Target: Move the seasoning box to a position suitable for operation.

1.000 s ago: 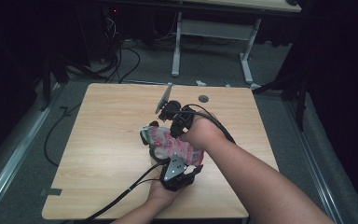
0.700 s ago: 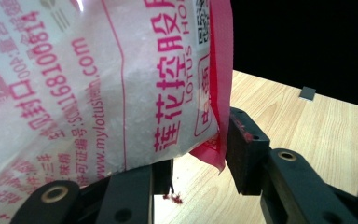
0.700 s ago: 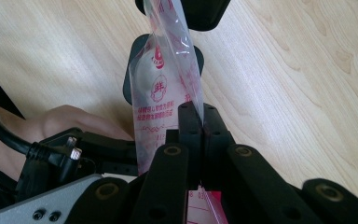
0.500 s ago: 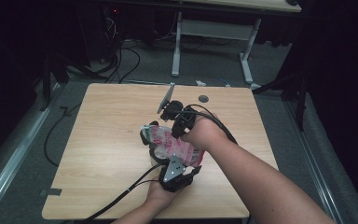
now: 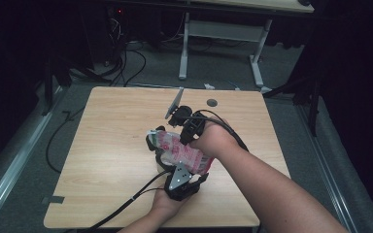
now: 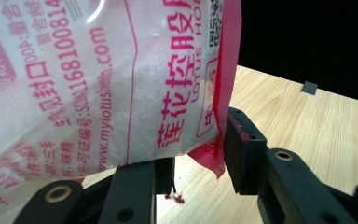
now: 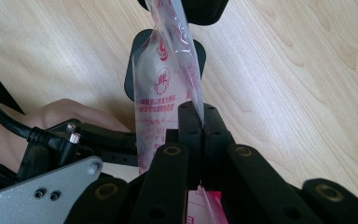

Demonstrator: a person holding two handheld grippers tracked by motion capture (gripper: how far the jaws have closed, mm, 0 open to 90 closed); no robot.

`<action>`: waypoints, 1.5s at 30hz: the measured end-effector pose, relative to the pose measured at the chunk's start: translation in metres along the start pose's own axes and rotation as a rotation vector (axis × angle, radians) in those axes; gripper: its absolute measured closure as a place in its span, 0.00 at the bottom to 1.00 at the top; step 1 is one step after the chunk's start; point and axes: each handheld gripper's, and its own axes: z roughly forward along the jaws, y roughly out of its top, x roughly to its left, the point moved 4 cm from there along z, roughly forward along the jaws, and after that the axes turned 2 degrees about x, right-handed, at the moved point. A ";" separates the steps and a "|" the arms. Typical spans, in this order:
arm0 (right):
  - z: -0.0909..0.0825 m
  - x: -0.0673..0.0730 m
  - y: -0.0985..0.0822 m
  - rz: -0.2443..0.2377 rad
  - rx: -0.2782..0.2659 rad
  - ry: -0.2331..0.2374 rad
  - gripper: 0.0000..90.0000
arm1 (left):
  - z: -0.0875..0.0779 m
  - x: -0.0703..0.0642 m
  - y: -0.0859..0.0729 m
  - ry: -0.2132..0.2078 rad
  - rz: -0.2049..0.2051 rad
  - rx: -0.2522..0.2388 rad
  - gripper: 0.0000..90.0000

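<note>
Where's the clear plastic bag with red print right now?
The clear plastic bag with red print is in the high view near the wooden table's middle, held between the left gripper at its near end and the right gripper, shut on its edge.

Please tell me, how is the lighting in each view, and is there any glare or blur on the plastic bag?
High view: the pale wooden table is lit while the room around is nearly black. Left gripper view: the clear plastic bag with red print is very close, bright, slightly soft, with a small white glare spot near the top; the background is black. Right gripper view: evenly lit, the bag's film shines faintly, and the near jaws look blurred.
</note>
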 end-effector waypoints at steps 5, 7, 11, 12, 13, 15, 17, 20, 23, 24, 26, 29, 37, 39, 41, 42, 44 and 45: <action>-0.002 -0.001 -0.003 -0.001 -0.002 -0.004 0.99 | 0.000 0.000 -0.001 0.002 0.001 0.002 0.74; -0.003 -0.001 -0.005 0.008 -0.005 0.002 0.99 | -0.001 0.000 -0.002 0.002 0.000 0.004 0.74; -0.003 -0.002 -0.008 0.014 -0.007 0.011 0.99 | -0.001 0.000 -0.004 0.002 0.005 0.009 0.74; -0.004 -0.002 -0.009 0.022 -0.004 0.011 0.99 | 0.000 -0.001 -0.004 0.002 0.006 0.010 0.75; -0.004 -0.003 -0.010 0.017 -0.008 0.011 0.99 | 0.000 -0.001 -0.004 0.002 0.006 0.010 0.75; -0.005 -0.003 -0.012 0.025 -0.011 0.016 0.99 | -0.001 -0.001 -0.005 0.003 0.009 0.012 0.75; -0.006 -0.003 -0.014 0.025 -0.011 0.015 0.99 | -0.001 0.000 -0.005 0.004 0.011 0.013 0.75; -0.007 -0.004 -0.017 0.035 -0.021 0.019 0.99 | -0.002 0.001 -0.006 0.011 0.009 0.016 0.76; -0.008 -0.003 -0.020 0.038 -0.023 0.020 0.99 | -0.002 0.002 -0.008 0.014 0.010 0.021 0.76; -0.008 -0.003 -0.021 0.040 -0.026 0.023 0.99 | -0.003 0.003 -0.009 0.015 0.012 0.025 0.76; -0.008 -0.002 -0.022 0.044 -0.029 0.026 0.99 | -0.002 0.003 -0.009 0.018 0.010 0.026 0.76; -0.008 -0.002 -0.024 0.038 -0.030 0.025 0.99 | -0.003 0.004 -0.010 0.019 0.013 0.032 0.76; -0.006 -0.003 -0.032 0.055 -0.038 0.031 0.99 | -0.002 0.005 -0.014 0.026 0.013 0.045 0.77; -0.005 -0.003 -0.035 0.056 -0.039 0.031 0.99 | -0.002 0.006 -0.015 0.027 0.014 0.051 0.77; -0.004 -0.003 -0.037 0.057 -0.043 0.034 0.99 | -0.001 0.006 -0.016 0.029 0.012 0.054 0.77; -0.004 -0.003 -0.038 0.062 -0.044 0.036 0.99 | -0.001 0.006 -0.016 0.029 0.012 0.057 0.77; -0.003 -0.003 -0.041 0.066 -0.046 0.039 0.99 | 0.000 0.006 -0.017 0.029 0.012 0.063 0.78; -0.003 -0.004 -0.042 0.068 -0.047 0.039 0.99 | 0.000 0.006 -0.018 0.032 0.014 0.065 0.78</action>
